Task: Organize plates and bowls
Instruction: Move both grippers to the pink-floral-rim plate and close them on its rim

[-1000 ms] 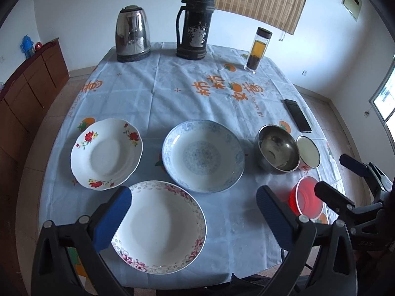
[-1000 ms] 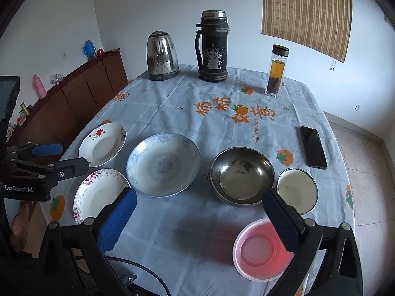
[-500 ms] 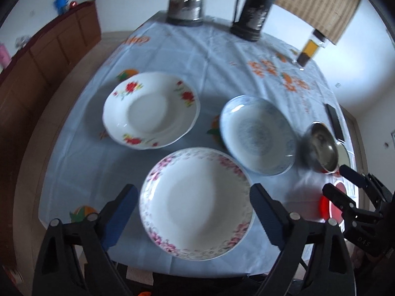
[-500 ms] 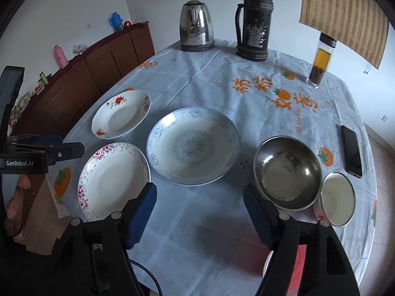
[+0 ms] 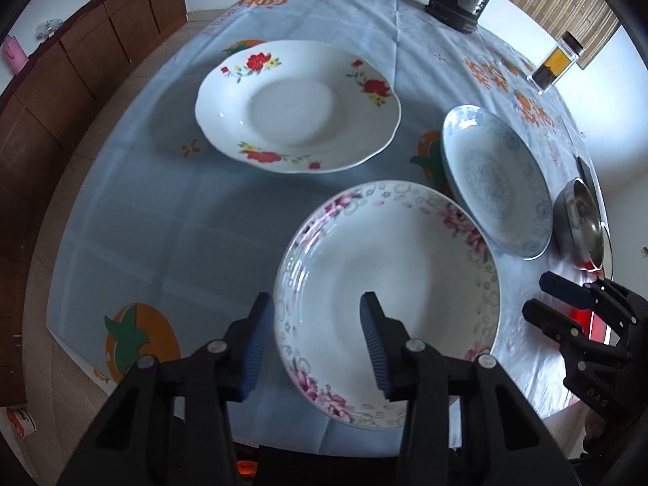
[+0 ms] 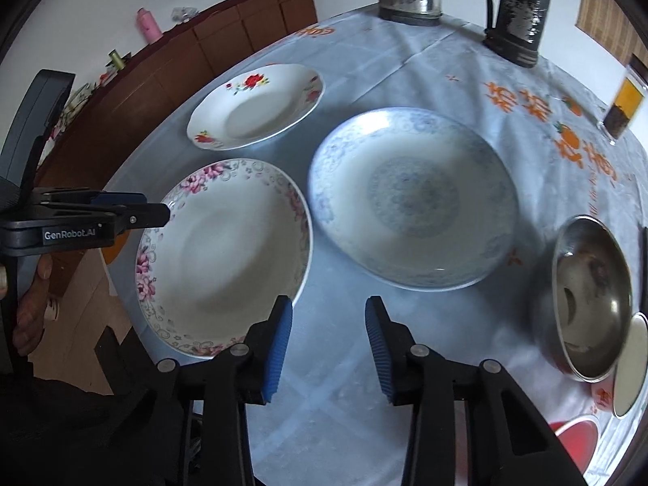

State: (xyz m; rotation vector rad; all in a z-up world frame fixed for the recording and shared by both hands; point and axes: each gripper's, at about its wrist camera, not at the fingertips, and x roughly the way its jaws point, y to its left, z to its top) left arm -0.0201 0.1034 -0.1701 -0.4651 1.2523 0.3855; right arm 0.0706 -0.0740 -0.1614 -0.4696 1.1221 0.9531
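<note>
Pink-flowered plate (image 5: 405,267), white, shallow, rim patterned

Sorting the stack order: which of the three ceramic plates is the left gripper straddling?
The white plate with pink flowers; the left gripper brackets its near rim, unlike the red-flowered plate and blue-patterned plate.

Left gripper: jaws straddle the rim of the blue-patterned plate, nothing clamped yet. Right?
Wrong plate. In the left wrist view the left gripper, whose jaws have just been closing, straddles the near rim of the pink-flowered plate, pads not yet pressing it. The blue-patterned plate lies beside it, untouched.
</note>
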